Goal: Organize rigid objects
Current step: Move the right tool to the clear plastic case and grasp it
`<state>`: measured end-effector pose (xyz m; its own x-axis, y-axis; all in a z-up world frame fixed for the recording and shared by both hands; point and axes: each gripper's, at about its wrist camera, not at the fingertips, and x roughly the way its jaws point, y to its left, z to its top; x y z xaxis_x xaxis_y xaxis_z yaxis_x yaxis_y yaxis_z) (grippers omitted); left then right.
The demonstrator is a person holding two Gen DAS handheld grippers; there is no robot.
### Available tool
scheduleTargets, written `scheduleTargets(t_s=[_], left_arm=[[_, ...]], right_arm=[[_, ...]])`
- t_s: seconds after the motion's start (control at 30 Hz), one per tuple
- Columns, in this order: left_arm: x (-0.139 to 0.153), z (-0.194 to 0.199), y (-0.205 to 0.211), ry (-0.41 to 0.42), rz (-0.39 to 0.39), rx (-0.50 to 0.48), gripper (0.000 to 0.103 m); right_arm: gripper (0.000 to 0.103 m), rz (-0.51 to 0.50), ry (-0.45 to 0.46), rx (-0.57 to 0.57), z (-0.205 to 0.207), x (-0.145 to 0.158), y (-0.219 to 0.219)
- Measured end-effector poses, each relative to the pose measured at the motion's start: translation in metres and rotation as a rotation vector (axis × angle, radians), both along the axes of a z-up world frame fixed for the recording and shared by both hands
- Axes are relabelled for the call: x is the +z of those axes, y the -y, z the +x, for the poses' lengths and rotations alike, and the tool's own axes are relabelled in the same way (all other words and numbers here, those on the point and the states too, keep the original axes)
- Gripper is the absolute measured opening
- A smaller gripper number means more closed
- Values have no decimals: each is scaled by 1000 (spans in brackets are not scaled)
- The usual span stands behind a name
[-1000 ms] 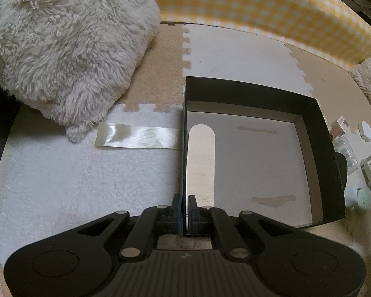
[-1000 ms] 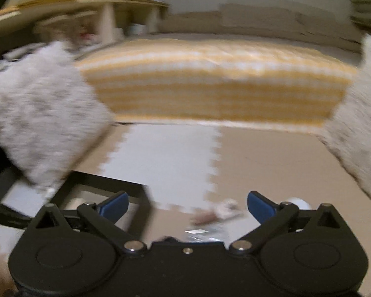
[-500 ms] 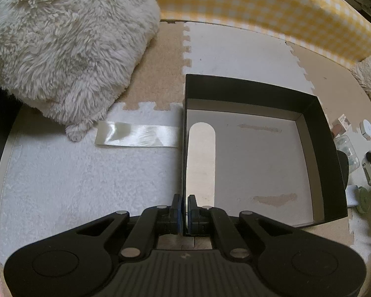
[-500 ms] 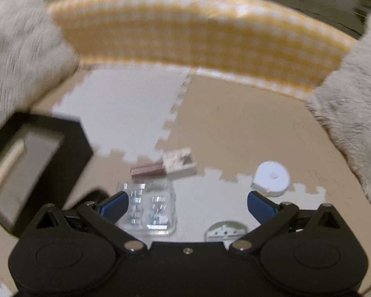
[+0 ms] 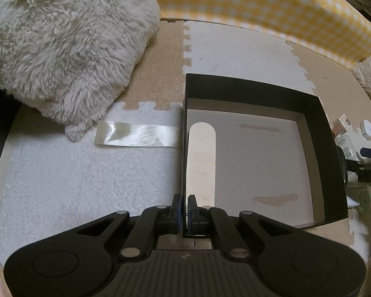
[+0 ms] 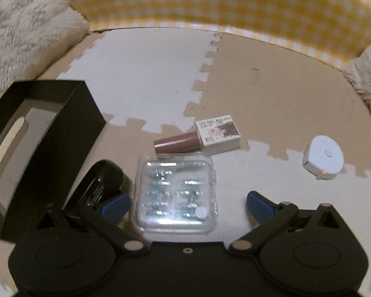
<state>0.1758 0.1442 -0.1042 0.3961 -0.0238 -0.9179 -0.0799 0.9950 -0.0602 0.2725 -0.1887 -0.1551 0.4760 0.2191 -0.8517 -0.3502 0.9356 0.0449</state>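
My left gripper is pinched tight on the near wall of the black box, one pad on each side of the thin wall. The box sits open on the floor mat and I see nothing inside it. A shiny ribbon lies flat just beside the box, near the fluffy cushion.

My right gripper is spread wide and holds nothing. It hangs low over a clear plastic case, which lies between its blue tips without touching them. A black round jar sits between the case and the box. Just past the case lies a gel polish bottle on its side, with a brown cap. A white round thing sits well off to the right. A yellow checked cloth runs along the back
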Motion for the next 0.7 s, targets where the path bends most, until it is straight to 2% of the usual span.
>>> scheduleTargets(t_s=[0.07,0.13,0.23,0.3,0.53,0.7], left_arm=[[0,0,-1,0,-2,1,4],[-1,0,-1,0,-3,2,4],[-1,0,0,-1,-2,1,4],[-1,0,-1,-1,-2,1,4],[-1,1,0,-1,-3,2,4],[-1,0,-1,-1,-3,2,4]], right_arm=[[97,19,-10,-14,5,-3,-1],[97,35,-29,-33,10,-6,-2],[88,9,-22,-35,10,-5,-6],[73,13,-24,-20,8,-2,-7],[73,-9,-41,-64,5,5,-5],[73,84,16,-179,-3,38,9]])
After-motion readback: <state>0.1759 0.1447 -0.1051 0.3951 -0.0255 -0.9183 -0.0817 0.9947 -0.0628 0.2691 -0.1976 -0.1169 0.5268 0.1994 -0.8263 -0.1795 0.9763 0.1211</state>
